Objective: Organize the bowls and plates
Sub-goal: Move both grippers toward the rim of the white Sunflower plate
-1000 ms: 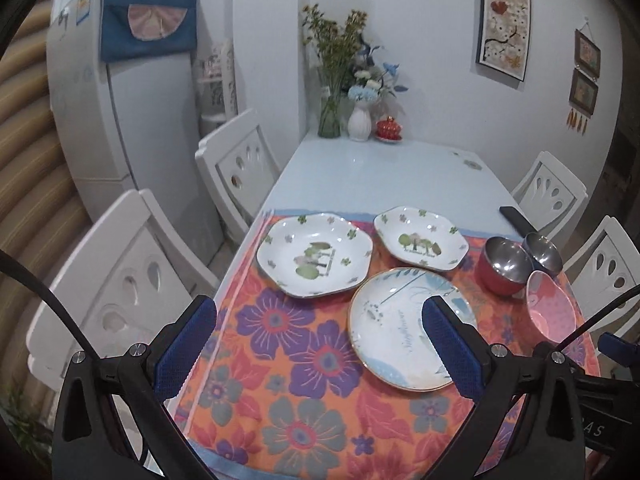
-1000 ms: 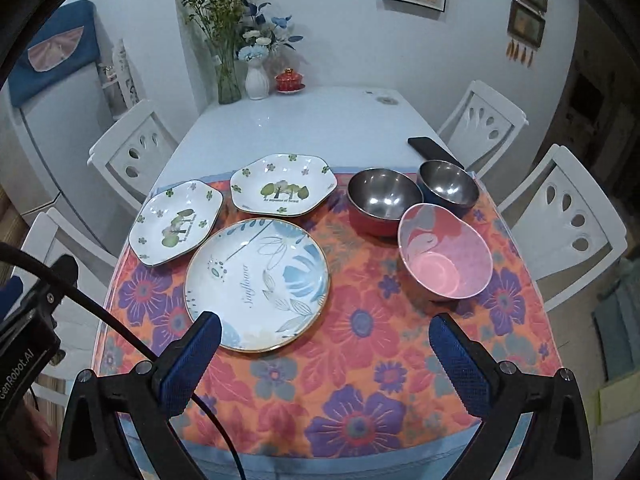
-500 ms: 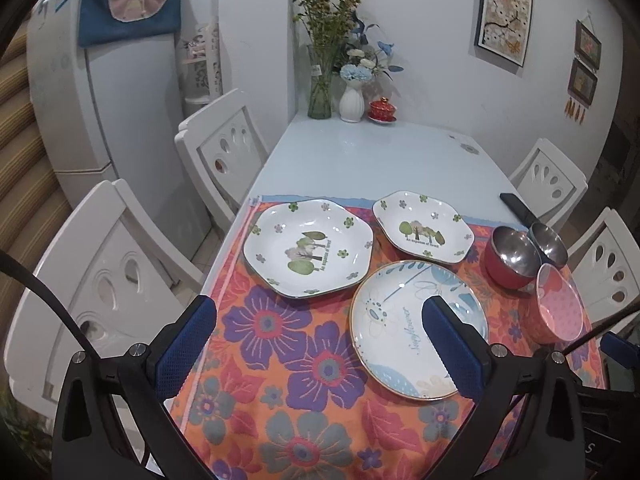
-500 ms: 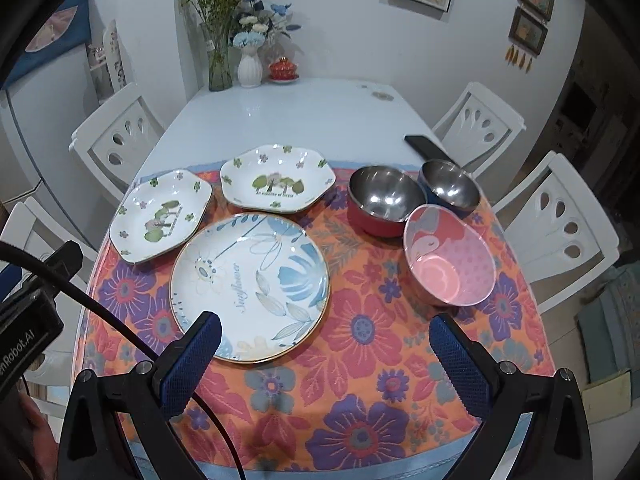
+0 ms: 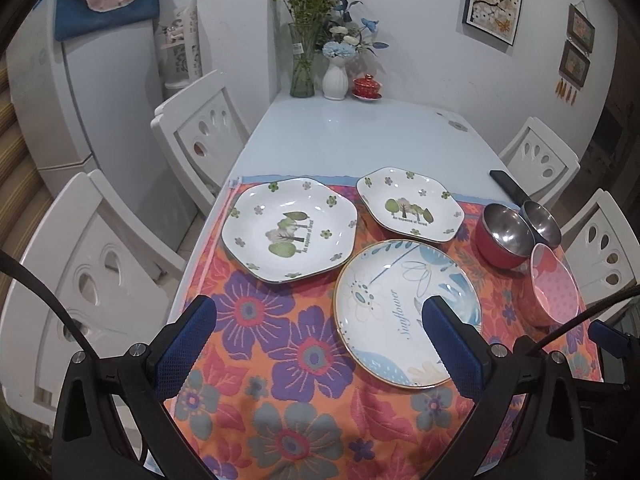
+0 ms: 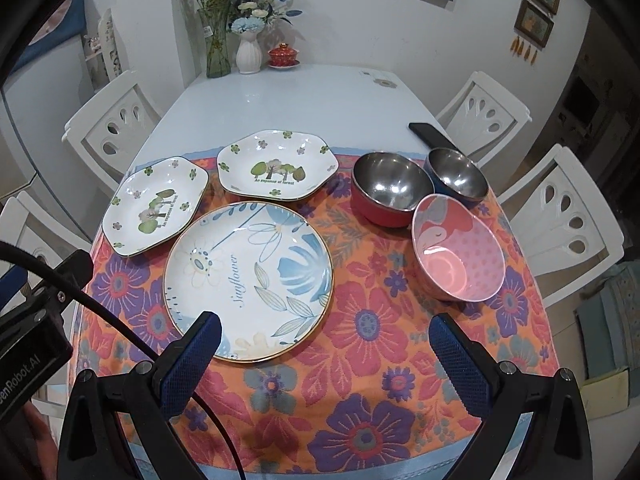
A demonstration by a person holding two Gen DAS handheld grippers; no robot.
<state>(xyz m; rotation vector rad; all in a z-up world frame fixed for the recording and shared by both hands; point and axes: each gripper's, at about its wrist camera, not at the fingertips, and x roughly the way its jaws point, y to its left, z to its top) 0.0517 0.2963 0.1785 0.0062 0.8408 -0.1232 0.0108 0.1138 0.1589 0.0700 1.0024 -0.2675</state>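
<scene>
Over the floral cloth [image 6: 360, 332] on the worktop, both grippers' fingers gape empty; round plate [image 6: 248, 280] lies nearest. Slide under its rim, lift level, clear of neighbours.

Two white hexagonal forest-print plates [image 6: 156, 206] [image 6: 276, 165] lay behind a round blue-leaf plate [image 6: 248, 280]; red steel-lined bowl [image 6: 390, 188], blue steel-lined bowl [image 6: 458, 176] and pink bowl [image 6: 458, 248] clustered right.
</scene>
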